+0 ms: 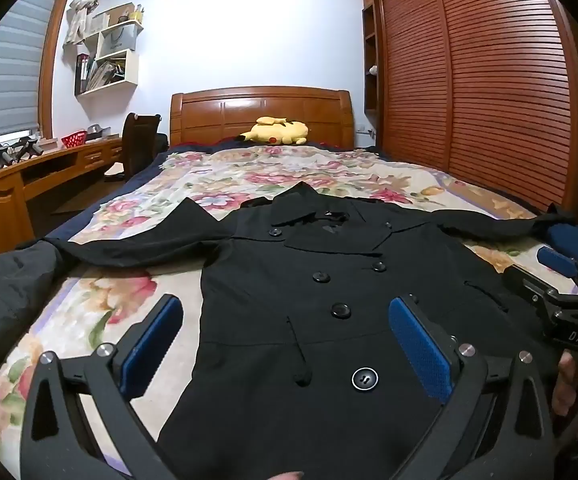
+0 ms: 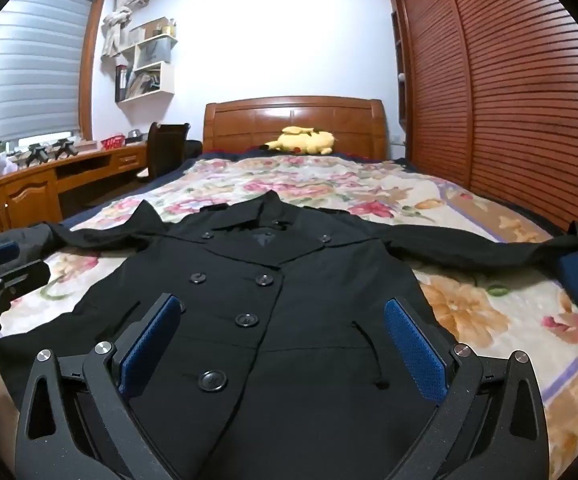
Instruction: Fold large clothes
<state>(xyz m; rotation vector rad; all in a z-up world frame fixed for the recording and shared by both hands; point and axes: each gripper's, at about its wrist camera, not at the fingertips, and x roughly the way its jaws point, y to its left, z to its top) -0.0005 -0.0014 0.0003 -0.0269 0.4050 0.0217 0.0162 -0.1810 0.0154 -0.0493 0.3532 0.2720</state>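
Across the near half of a wide bed lies a black double-breasted woven coat [image 1: 321, 280], spread flat and face up, its collar pointing toward the headboard and both long sleeves stretched out sideways to the bed's edges. Round, glossy black buttons [image 1: 364, 379] run down its front in two columns, and a thin dark cord [image 2: 371, 354] trails over the lower panel. Beneath it sits a soft quilted bedspread printed with pink and orange flowers [image 1: 289, 168]. Low over the hem, the left gripper [image 1: 285, 344] spreads its jaws wide with nothing between them, flat blue dimpled rubber pads [image 1: 421, 344] set on matte black arms. The right gripper [image 2: 283, 344] hovers likewise over the coat's front, its jaws fully apart and empty. A plump yellow plush toy [image 1: 275, 131] rests by the polished, curved brown wooden headboard [image 1: 261, 112]. Reddish slatted wooden wardrobe doors [image 1: 469, 92] line one side; a curved wooden desk [image 2: 49, 184] and white box shelves [image 2: 149, 68] line the other.
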